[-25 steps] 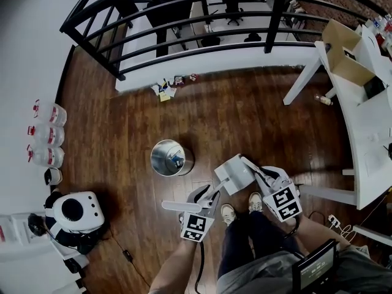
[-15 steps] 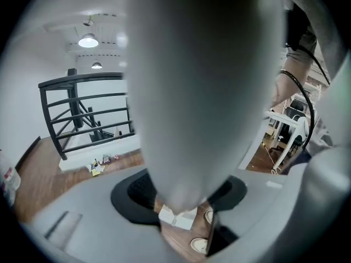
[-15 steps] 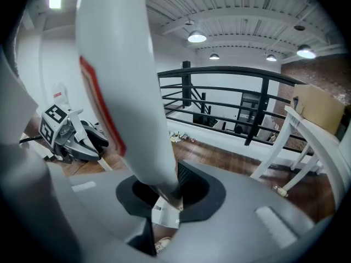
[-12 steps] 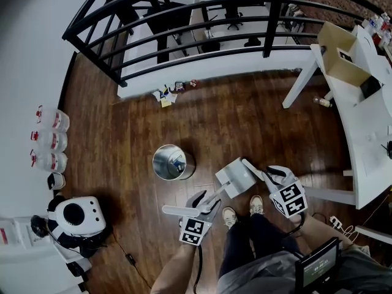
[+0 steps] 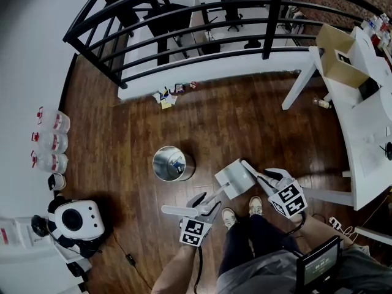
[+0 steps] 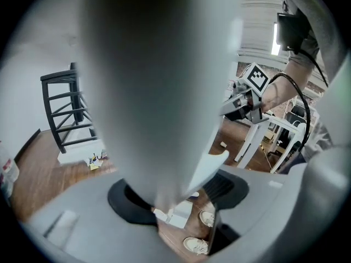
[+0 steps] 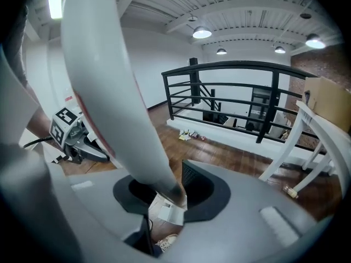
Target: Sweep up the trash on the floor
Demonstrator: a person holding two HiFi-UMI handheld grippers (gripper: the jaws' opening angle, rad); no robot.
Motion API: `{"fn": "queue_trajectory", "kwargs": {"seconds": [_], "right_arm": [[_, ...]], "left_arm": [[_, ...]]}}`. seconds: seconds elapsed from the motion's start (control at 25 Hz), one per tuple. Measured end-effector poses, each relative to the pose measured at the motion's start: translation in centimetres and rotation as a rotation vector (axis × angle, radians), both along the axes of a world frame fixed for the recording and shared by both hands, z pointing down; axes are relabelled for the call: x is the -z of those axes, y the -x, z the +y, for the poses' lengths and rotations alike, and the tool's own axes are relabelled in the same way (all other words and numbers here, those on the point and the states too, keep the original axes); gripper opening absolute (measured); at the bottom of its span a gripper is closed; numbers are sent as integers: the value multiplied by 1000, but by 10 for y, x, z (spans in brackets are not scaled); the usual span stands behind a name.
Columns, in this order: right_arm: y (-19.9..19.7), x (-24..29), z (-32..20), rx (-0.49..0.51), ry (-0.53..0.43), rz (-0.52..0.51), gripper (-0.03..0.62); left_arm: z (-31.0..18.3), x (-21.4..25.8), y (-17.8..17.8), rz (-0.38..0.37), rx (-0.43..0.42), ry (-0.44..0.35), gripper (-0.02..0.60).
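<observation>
A pile of trash point(image 5: 171, 92) lies on the wood floor against the white ledge under the railing; it also shows far off as trash point(image 6: 94, 160) and trash point(image 7: 190, 135). A white dustpan point(image 5: 236, 177) sits by my feet. Its long handle point(image 7: 104, 81) runs down between the jaws of my right gripper point(image 5: 262, 179) point(image 7: 159, 193) and leans on one pad. The broom's thick pale handle point(image 6: 159, 92) passes between the jaws of my left gripper point(image 5: 207, 202) point(image 6: 170, 201). Both grippers' jaws have just been opening and stand open round their handles.
A round metal bin point(image 5: 157, 164) stands left of the dustpan. Several jugs point(image 5: 52, 141) and a white machine point(image 5: 73, 216) line the left wall. A white table point(image 5: 367, 121) with a cardboard box point(image 5: 343, 54) fills the right. A black railing point(image 5: 184, 23) bounds the far side.
Little differs: both grippers, the dustpan and the broom keep their places by my feet, and the view has only shifted slightly.
</observation>
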State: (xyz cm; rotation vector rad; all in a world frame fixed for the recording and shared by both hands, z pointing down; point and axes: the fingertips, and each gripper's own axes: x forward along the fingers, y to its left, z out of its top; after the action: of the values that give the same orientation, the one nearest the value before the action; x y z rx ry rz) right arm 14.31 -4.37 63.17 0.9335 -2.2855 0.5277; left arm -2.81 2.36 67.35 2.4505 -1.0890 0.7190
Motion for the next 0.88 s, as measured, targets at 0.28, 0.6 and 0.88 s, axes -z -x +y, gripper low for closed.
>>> {"fn": "queue_trajectory", "kwargs": {"seconds": [0.28,0.6,0.88], "right_arm": [[-2,5,-1,29,-19,29,77],[-2,6,-5,38,-37,53,64],[-2,5,-5,42,-31,56,64]], "left_arm": [[-5,3,-4,2,12,4,242],[-6,4,-3,3,19,8,242],[-6,4,-3,2,18,17,241]]}}
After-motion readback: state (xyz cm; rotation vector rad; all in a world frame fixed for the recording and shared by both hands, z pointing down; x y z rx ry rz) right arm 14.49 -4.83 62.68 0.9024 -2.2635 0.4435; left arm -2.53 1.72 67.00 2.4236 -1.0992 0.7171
